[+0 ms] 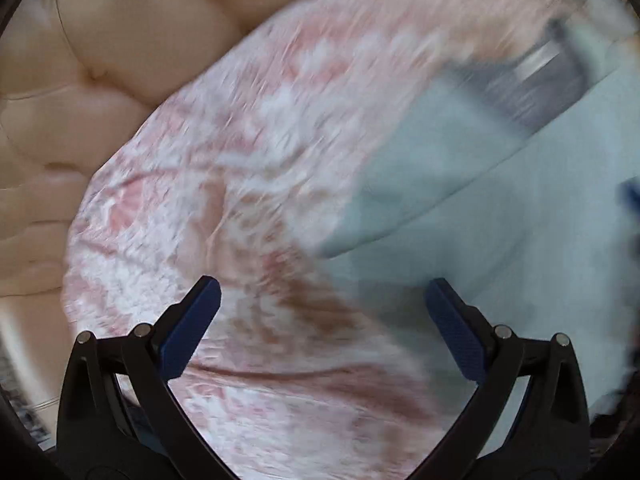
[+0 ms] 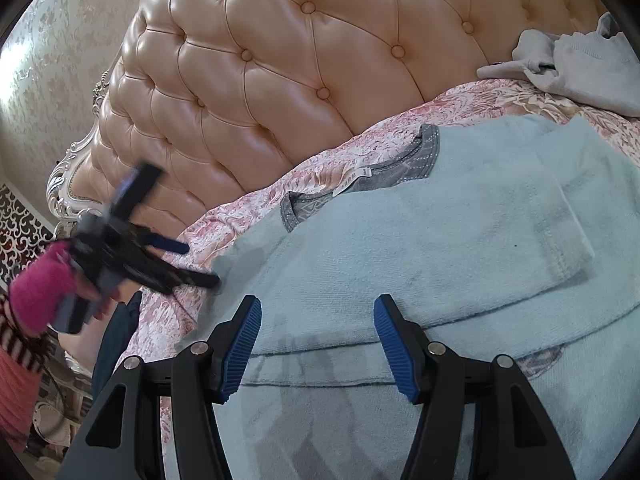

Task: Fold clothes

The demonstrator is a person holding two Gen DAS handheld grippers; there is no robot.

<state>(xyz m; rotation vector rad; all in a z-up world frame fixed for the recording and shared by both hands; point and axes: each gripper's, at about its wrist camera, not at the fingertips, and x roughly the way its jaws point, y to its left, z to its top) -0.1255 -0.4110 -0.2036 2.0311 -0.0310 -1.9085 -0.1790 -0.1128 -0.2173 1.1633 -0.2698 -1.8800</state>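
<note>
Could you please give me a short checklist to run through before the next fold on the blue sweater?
1. Left gripper open and empty: ok; its jaws stand wide apart over the bedspread.
2. Right gripper open and empty: ok; nothing sits between its pads above the blue sweater.
3. Sleeve folded over the body: ok.
4. Sweater flat: not ok; a fold ridge runs across its near part.
5. Grey garment clear of the sweater: ok; it lies apart by the headboard.
6. Left-side sweater edge sharp enough to aim at: cannot tell; the left view is blurred.

Both grippers (image 1: 322, 308) (image 2: 318, 332) — jaws apart, empty
</note>
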